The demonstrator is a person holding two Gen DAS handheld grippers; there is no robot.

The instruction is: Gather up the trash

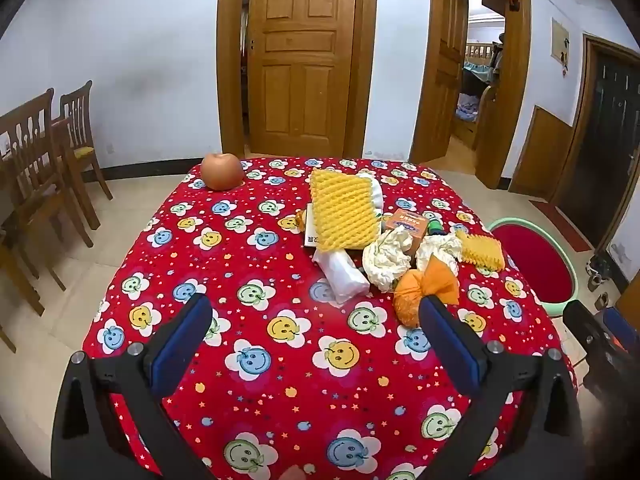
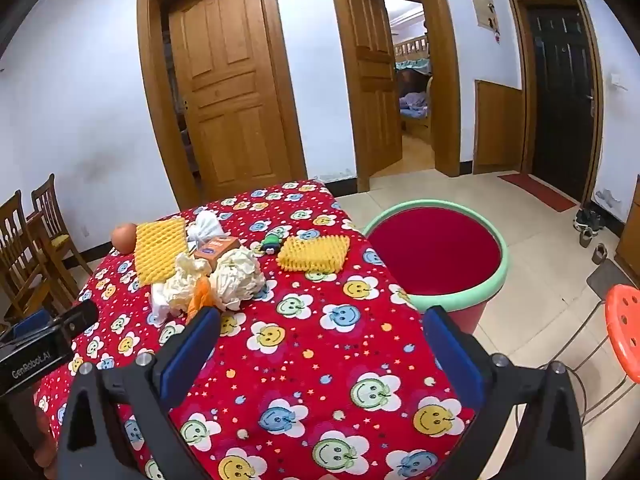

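A pile of trash lies on the red smiley-print tablecloth [image 1: 280, 360]: a large yellow foam net [image 1: 342, 210], a smaller yellow foam net [image 1: 482, 250], crumpled white paper [image 1: 388, 258], a white plastic wrapper [image 1: 344, 274], an orange mesh bag [image 1: 416, 292] and a small orange box [image 1: 406, 224]. My left gripper [image 1: 316, 312] hovers open above the cloth, its right finger just in front of the mesh bag. My right gripper [image 2: 320, 324] is open over the table's right edge, nothing between its fingers. The small foam net [image 2: 314, 254] and crumpled paper [image 2: 238, 276] lie ahead of it.
A round bin [image 2: 436, 256] with a green rim and red inside stands right of the table. An apple [image 1: 222, 171] sits at the far left corner. Wooden chairs [image 1: 44, 168] stand at the left wall, an orange stool [image 2: 626, 332] at the right. Wooden doors are behind.
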